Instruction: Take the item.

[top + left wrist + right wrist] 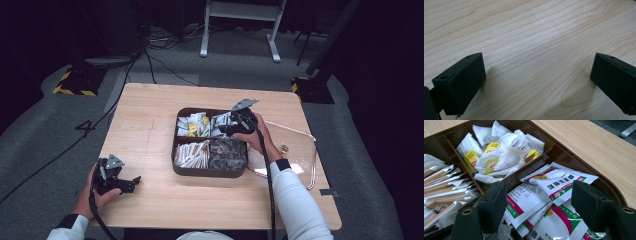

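A brown four-compartment tray (207, 172) sits mid-table. My right gripper (226, 128) hangs over its back right compartment, open, with nothing between its jaws. In the right gripper view, this gripper (540, 195) stands just above white sachets (556, 180) with green and red print. Tea bags (506, 155) with yellow tags fill the neighbouring compartment, and paper-wrapped sticks (444, 187) lie beyond a divider. My left gripper (130, 183) rests near the table's front left corner. Its jaws (539, 72) are wide open over bare wood.
A clear plastic bag (295, 145) lies on the table right of the tray, with a small round gold object (284, 148) on it. Dark packets (227, 152) fill the tray's front right compartment. Cables and a stand's white legs (240, 30) are on the floor behind.
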